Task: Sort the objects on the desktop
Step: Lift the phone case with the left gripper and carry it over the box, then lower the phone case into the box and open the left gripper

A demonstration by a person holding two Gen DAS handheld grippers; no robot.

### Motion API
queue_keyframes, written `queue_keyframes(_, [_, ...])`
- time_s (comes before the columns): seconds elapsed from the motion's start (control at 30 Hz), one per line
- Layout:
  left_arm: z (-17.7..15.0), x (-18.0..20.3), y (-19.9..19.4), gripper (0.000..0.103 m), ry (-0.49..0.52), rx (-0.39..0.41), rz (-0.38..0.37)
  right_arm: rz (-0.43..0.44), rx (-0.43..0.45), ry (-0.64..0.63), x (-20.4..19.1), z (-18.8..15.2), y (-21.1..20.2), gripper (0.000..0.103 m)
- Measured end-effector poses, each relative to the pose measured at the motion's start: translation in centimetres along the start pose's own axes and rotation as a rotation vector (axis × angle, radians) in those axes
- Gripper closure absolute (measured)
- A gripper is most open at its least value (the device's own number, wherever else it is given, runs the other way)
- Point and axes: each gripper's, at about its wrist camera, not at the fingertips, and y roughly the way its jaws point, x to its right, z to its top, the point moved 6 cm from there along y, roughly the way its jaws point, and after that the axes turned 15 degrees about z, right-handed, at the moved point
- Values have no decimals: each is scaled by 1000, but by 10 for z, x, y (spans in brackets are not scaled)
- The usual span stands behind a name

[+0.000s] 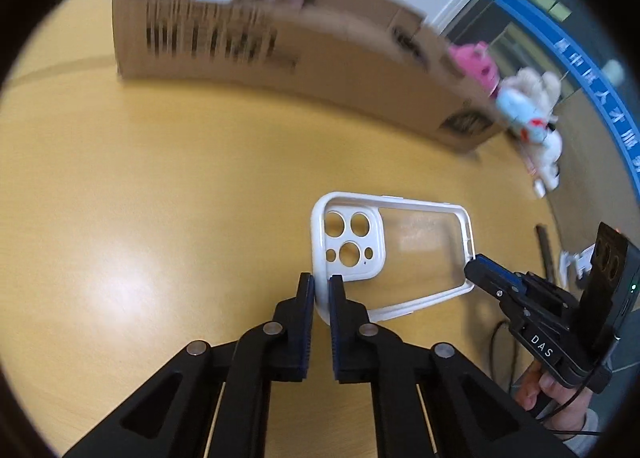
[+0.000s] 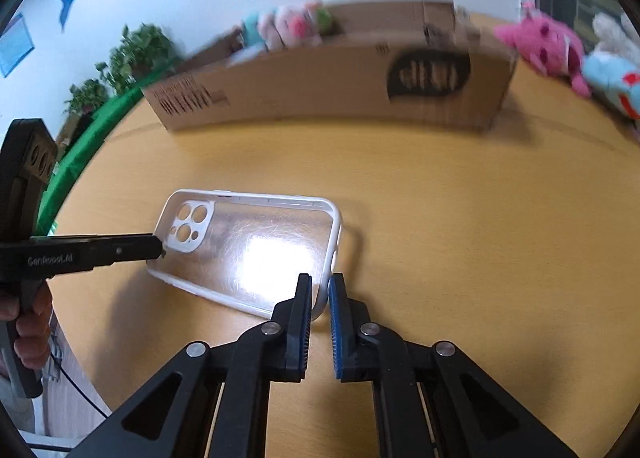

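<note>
A clear phone case with a white rim (image 1: pixel 396 254) is held just above the wooden table between both grippers. My left gripper (image 1: pixel 320 284) is shut on the case's camera-end rim. My right gripper (image 2: pixel 320 286) is shut on the opposite end rim of the phone case (image 2: pixel 256 250). The right gripper (image 1: pixel 476 270) shows at the right in the left wrist view, and the left gripper (image 2: pixel 158 246) shows at the left in the right wrist view.
A long open cardboard box (image 1: pixel 280 50) with plush toys inside stands across the back of the table (image 1: pixel 120 218). A pink plush (image 2: pixel 544 46) and a blue-white plush (image 2: pixel 612 78) lie right of the box. Green plants (image 2: pixel 132 58) stand beyond the far-left table edge.
</note>
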Motion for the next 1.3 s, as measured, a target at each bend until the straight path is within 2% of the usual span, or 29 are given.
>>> queue_keyframes(0.1, [40,8,-45,97,48,135,0,17,110,-43,-14,37,-29,96])
queue_keyframes(0.27, [119,22,-106,97,119,333,26,2,272,-161,-36,132,-68,96])
queue_keyframes(0.37, [165,33,-128,97,158,407,41,-18,319,-200,-42,184,-74,96])
queue_keyframes(0.43, [193,42,-130,97,191,423,47,-9,323,-190,-35,218,-71,96])
queue_keyframes(0.57, [237,44,-96,97,227,353,67,-13,267,-144,-10,258,-43,96])
queue_keyframes(0.73, [259,39,-15,97,214,163,64,-3,100,-18,45,267,22,96])
queue_keyframes(0.9, [246,33,63,97,154,-36,46,-18,-71,77,89,249,70,96])
queue_keyframes(1.1, [227,37,108,98,139,-166,71,-19,-231,134,120,220,102,93])
queue_keyframes(1.17, [221,39,117,98,146,-195,90,-7,-251,146,125,214,102,93])
queue_keyframes(1.3, [209,53,126,98,168,-230,103,-10,-187,161,133,216,80,73])
